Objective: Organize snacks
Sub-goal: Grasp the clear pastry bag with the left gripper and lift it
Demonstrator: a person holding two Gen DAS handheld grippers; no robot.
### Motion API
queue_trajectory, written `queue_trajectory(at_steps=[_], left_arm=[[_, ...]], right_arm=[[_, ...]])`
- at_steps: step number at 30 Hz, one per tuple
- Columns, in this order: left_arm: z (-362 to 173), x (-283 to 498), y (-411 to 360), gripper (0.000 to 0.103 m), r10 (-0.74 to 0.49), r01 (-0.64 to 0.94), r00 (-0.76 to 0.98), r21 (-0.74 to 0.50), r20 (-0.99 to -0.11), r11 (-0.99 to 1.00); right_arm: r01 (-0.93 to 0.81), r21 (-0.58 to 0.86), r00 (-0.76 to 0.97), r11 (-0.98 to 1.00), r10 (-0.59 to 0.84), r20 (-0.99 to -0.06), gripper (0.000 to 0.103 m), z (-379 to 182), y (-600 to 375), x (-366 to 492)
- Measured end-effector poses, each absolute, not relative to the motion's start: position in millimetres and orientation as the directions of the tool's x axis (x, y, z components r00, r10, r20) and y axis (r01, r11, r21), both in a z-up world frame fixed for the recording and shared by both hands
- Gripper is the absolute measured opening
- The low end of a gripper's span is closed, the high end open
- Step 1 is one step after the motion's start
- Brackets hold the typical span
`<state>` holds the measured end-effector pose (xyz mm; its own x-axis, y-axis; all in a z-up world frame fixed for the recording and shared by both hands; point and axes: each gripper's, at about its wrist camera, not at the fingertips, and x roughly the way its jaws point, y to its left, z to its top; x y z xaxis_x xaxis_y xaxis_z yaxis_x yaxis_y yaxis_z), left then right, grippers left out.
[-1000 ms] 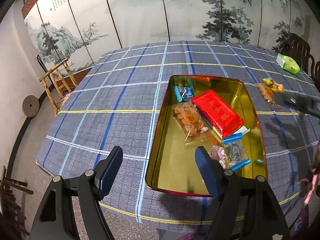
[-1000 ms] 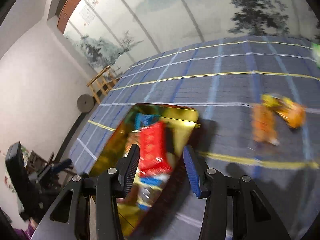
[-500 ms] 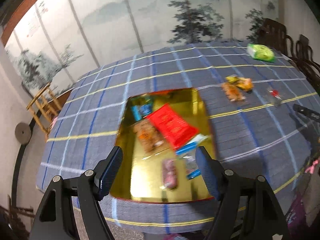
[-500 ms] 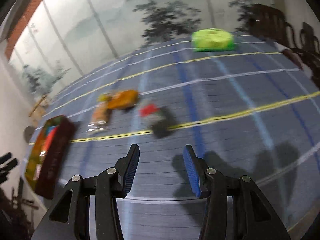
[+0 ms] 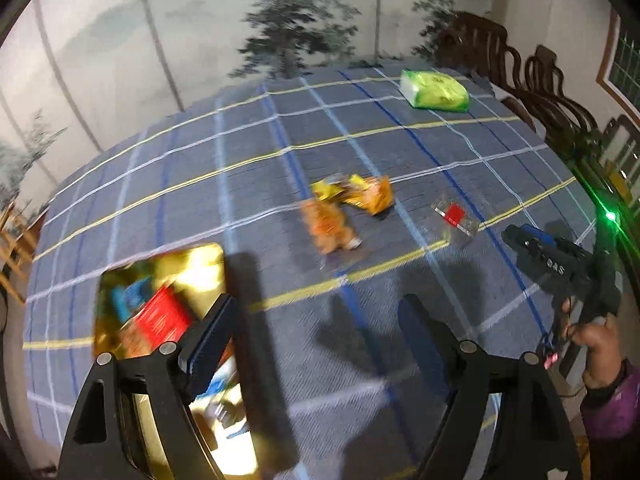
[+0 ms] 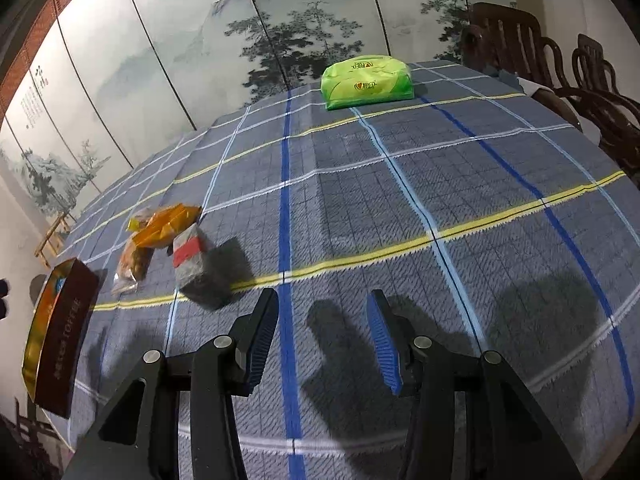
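Note:
A gold tin tray [image 5: 200, 258] with several snack packs, one red [image 5: 164, 314], lies at lower left in the left wrist view; it also shows in the right wrist view [image 6: 60, 332]. On the cloth lie a clear pack of orange snacks [image 5: 330, 226], a yellow-orange packet [image 5: 368, 194] and a clear pack with a red label [image 5: 454, 216]. The right wrist view shows them too: orange snacks [image 6: 134, 260], yellow-orange packet [image 6: 168, 228], red-label pack [image 6: 194, 268]. My left gripper [image 5: 316, 336] is open and empty above the cloth right of the tray. My right gripper [image 6: 322, 328] is open and empty, right of the red-label pack.
A green tissue pack [image 6: 366, 80] lies at the table's far side, also in the left wrist view [image 5: 434, 90]. Dark wooden chairs [image 6: 560, 64] stand along the right edge. A painted folding screen [image 6: 240, 40] stands behind the table. The plaid tablecloth [image 6: 440, 184] covers the table.
Both grippers have swung right, away from the tray toward the loose snacks. The tray has slid to the left edge of both views. Both stay open and empty.

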<state>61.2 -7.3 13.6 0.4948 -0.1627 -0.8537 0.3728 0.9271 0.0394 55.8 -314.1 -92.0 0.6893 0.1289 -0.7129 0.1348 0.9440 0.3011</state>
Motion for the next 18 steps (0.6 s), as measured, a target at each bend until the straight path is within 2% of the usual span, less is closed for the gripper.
queue_trajectory(at_steps=[5, 7, 8, 14, 18], left_arm=[[-26, 120, -31, 0.078, -0.188, 0.407, 0.399, -0.011, -0.898, 0.913], [-45, 143, -34, 0.066, -0.170, 0.386, 0.359, -0.020, -0.918, 0.922], [-52, 152, -35, 0.064, -0.177, 0.384, 0.335, -0.038, -0.925, 0.923], [-78, 185, -30, 0.064, -0.185, 0.311, 0.288, -0.091, -0.940, 0.946], [-85, 194, -36, 0.063, -0.152, 0.307, 0.303, -0.054, -0.941, 0.950]], right_arm=[[0.113, 0.319, 0.702, 0.941, 0.152, -0.696, 0.048, -93, -317, 60], [0.099, 0.330, 0.697, 0.939, 0.171, -0.696, 0.048, -94, -315, 61], [0.090, 0.334, 0.698, 0.938, 0.180, -0.693, 0.048, -95, -315, 61], [0.049, 0.344, 0.704, 0.938, 0.212, -0.678, 0.049, -95, -311, 59], [0.025, 0.348, 0.702, 0.937, 0.231, -0.674, 0.049, -96, -307, 59]])
